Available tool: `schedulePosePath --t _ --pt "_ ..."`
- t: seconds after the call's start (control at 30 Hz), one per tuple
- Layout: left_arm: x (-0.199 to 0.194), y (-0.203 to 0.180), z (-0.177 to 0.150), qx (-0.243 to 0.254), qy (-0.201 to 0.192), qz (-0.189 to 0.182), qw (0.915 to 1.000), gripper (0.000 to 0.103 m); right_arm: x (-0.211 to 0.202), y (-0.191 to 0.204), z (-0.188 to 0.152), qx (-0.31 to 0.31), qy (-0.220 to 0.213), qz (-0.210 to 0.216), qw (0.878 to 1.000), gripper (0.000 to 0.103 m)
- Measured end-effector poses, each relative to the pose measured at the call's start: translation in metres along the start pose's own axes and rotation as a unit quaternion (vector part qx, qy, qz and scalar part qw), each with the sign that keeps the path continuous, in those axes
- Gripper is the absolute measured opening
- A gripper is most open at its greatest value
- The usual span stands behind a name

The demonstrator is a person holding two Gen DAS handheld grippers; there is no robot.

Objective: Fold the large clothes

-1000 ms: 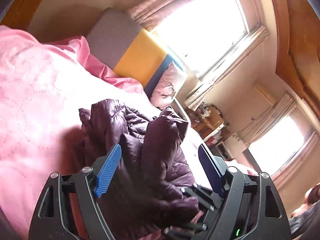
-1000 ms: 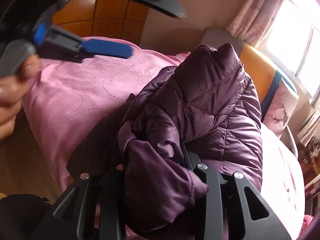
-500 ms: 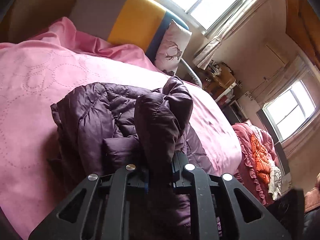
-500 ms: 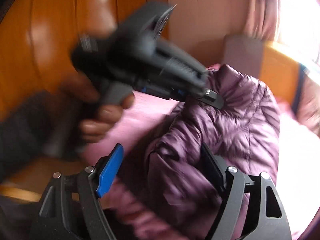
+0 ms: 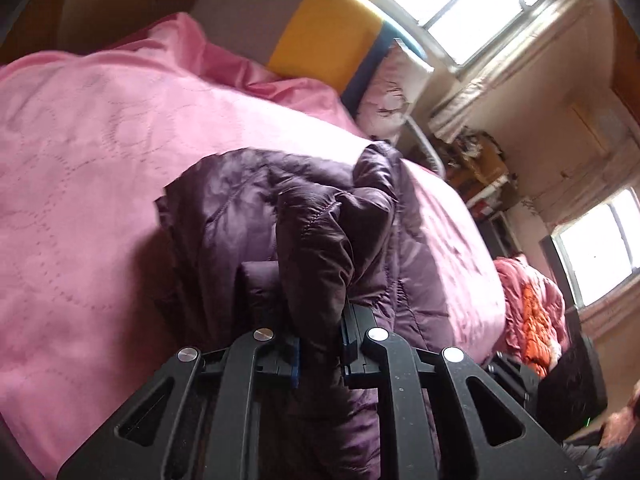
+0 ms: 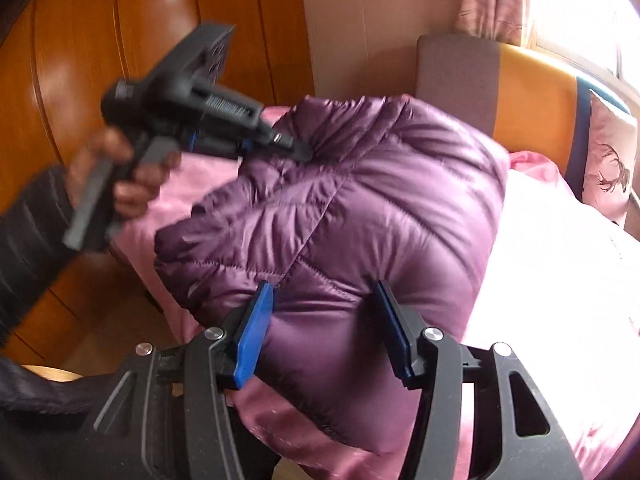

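A quilted purple puffer jacket (image 5: 248,208) lies bunched on a pink bedspread (image 5: 88,152). In the left wrist view my left gripper (image 5: 320,344) is shut on a raised fold of the jacket, which hides the pads. The right wrist view shows that same left gripper (image 6: 298,151) biting the jacket's far upper edge, held by a hand (image 6: 132,184) in a dark sleeve. My right gripper (image 6: 324,312) is at the near edge of the jacket (image 6: 380,208). Its jaws are closing, and the puffy hem fills the gap between the blue pads (image 6: 254,332) and bulges against them.
A grey, yellow and blue headboard (image 5: 320,36) and a deer-print cushion (image 5: 390,88) stand at the bed's far end. A wooden wardrobe (image 6: 80,60) lines the left side. Bright windows (image 5: 472,4), a cluttered shelf (image 5: 480,168) and a pile of orange and pink bedding (image 5: 532,312) sit to the right.
My left gripper went from open to shut on a jacket fold and tilted down. My right gripper let go, swung left, and now has the jacket's near hem between narrower jaws.
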State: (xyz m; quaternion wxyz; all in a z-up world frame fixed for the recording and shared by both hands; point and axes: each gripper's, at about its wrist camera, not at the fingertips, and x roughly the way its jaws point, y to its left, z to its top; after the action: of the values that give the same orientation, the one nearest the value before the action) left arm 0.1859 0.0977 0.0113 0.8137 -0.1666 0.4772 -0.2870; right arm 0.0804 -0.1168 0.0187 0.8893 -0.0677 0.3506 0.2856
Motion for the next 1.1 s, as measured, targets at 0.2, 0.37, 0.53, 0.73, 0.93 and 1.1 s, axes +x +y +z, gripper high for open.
schedulePosePath --t 0.2,0.37,0.53,0.73,0.93,1.1 --pt "0.013 0.020 -0.028 -0.027 -0.016 0.098 0.9947 0.020 0.034 0.020 -0.017 -0.046 0.007 -0.057 0.997 0.053" --pt "0.016 0.024 -0.048 -0.033 -0.047 0.108 0.9924 0.021 0.023 0.007 -0.006 -0.056 0.025 -0.011 0.998 0.053" --pt "-0.002 0.013 -0.052 -0.010 -0.072 0.152 0.9857 0.040 -0.022 -0.048 0.027 0.044 -0.006 0.086 0.995 0.060" --pt "-0.008 0.012 -0.062 0.000 -0.085 0.181 0.9797 0.053 -0.017 -0.111 0.089 0.140 -0.047 0.047 0.988 0.062" --pt "-0.004 0.022 -0.064 -0.012 -0.085 0.161 0.9832 0.056 0.068 -0.125 0.152 0.176 0.019 0.030 0.984 0.062" --pt "0.003 0.036 -0.065 -0.013 -0.079 0.154 0.9849 0.057 0.130 -0.113 0.150 0.159 0.077 -0.043 0.983 0.065"
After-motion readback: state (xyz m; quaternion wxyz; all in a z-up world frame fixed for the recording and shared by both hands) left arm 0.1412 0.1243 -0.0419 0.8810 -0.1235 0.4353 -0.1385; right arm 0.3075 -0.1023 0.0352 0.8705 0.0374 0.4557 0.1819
